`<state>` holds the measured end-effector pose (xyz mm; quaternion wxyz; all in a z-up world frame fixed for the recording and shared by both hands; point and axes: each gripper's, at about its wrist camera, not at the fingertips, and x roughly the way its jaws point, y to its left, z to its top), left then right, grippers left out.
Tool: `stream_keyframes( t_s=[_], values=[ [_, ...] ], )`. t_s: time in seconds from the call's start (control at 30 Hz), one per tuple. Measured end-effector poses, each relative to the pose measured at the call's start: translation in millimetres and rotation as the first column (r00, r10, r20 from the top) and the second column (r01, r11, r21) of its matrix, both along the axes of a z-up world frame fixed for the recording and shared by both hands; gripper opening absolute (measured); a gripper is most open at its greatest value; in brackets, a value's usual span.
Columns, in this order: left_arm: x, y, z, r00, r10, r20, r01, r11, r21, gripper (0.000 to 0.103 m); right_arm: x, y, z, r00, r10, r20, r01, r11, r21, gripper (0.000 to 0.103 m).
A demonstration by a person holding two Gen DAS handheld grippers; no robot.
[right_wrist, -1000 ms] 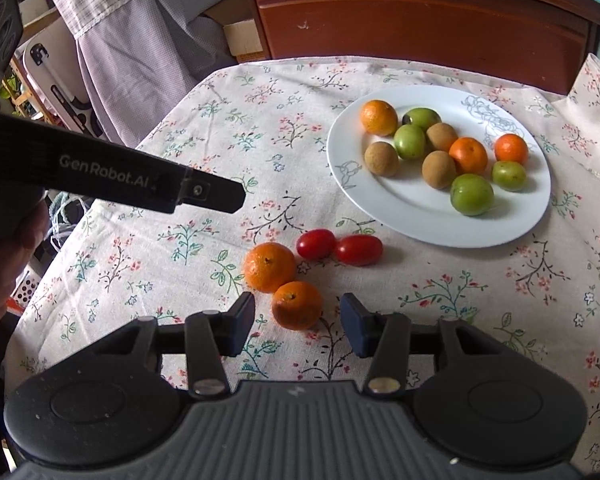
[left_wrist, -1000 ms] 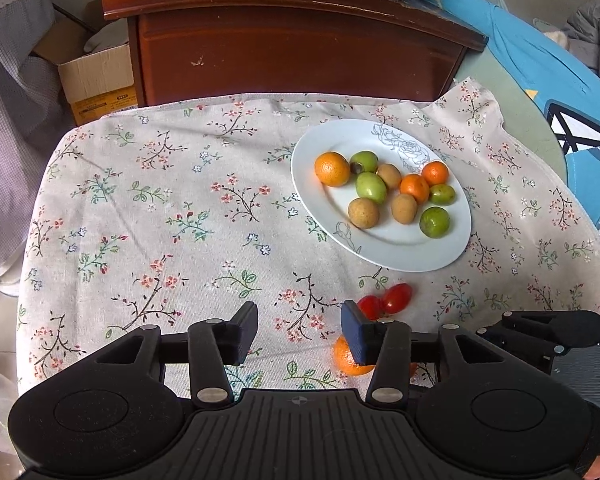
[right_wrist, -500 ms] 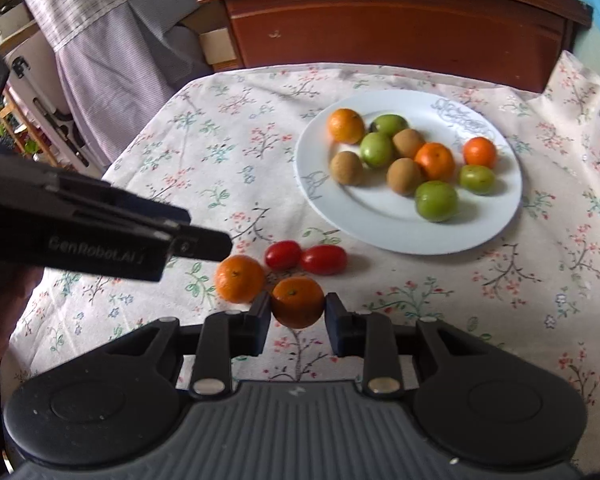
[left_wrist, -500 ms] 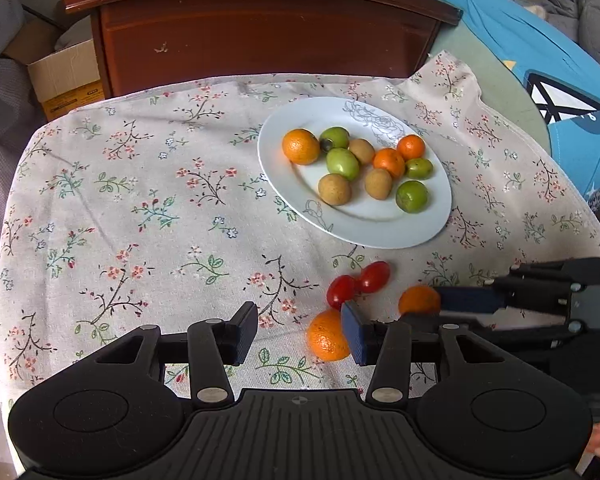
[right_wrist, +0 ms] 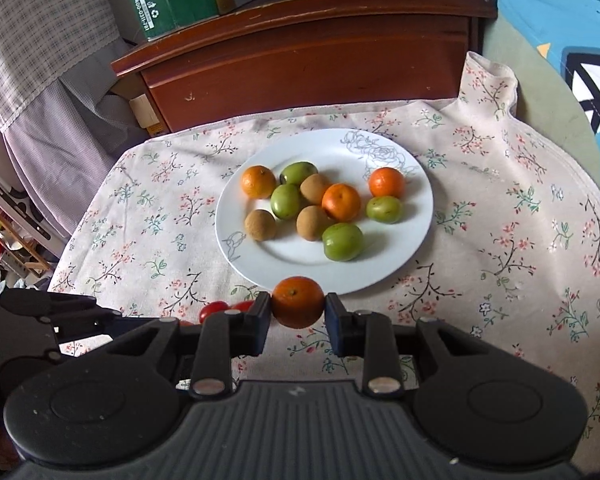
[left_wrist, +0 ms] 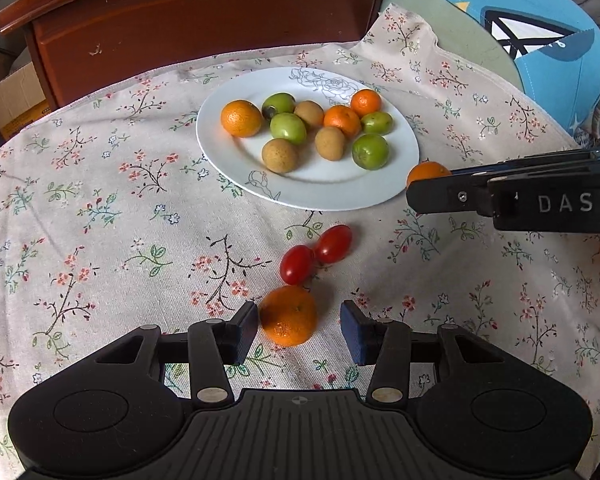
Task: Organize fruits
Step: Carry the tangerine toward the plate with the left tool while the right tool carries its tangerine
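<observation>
Right gripper (right_wrist: 298, 314): jaws clamped on a small orange (right_wrist: 298, 302), held at the near rim of the white plate (right_wrist: 420, 184); left gripper (left_wrist: 299, 332): jaws have just been narrowing, a second orange (left_wrist: 288, 315) between them on the floral tablecloth (left_wrist: 100, 240), left pad touching it, right pad clear; two cherry tomatoes (left_wrist: 316, 253) lie just beyond; plate carries oranges, green and brown fruits.

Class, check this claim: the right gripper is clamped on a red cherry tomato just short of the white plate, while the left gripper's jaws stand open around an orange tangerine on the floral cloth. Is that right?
One error: the right gripper clamps a small orange tangerine, not a tomato, as the right wrist view shows. Both red cherry tomatoes lie on the floral cloth. The rest holds.
</observation>
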<state>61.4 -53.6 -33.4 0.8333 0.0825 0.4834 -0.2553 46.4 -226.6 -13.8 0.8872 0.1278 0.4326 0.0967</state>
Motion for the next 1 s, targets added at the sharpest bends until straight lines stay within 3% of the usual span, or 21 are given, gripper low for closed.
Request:
stream_keyframes(
  t_s=[0.13, 0.2, 0.3, 0.43, 0.73, 1.0],
  values=[
    [0, 1, -2, 1.0, 0.006, 0.011, -0.006, 1.0, -0.004, 0.04, 0, -3, 2, 1.0, -0.006, -0.006, 0.006, 1.0, 0.021, 0.029],
    [-1, -1, -3, 1.0, -0.006, 0.025, 0.006, 1.0, -0.006, 0.029, 1, -5, 2, 1.0, -0.013, -0.009, 0.013, 0.999, 0.032, 0.029],
    [0, 0, -2, 1.0, -0.005, 0.014, 0.005, 0.999, -0.031, 0.029, 1, -8, 5, 1.0, -0.022, -0.008, 0.022, 0.999, 0.03, 0.029],
    [1, 2, 9, 0.997, 0.001, 0.072, 0.001, 0.999, -0.04, 0.029, 3, -14, 11, 1.0, -0.029, 0.002, 0.029, 0.999, 0.046, 0.029],
    [35, 8, 29, 0.988, 0.092, 0.12, -0.076, 0.988, -0.133, 0.029, 17, -29, 21, 0.997, -0.071, 0.038, 0.07, 0.997, 0.027, 0.029],
    [54, 3, 29, 0.984, 0.118, 0.136, -0.094, 0.98, -0.174, 0.029, 28, -42, 8, 0.995, -0.095, 0.024, 0.093, 0.994, 0.061, 0.029]
  ],
)
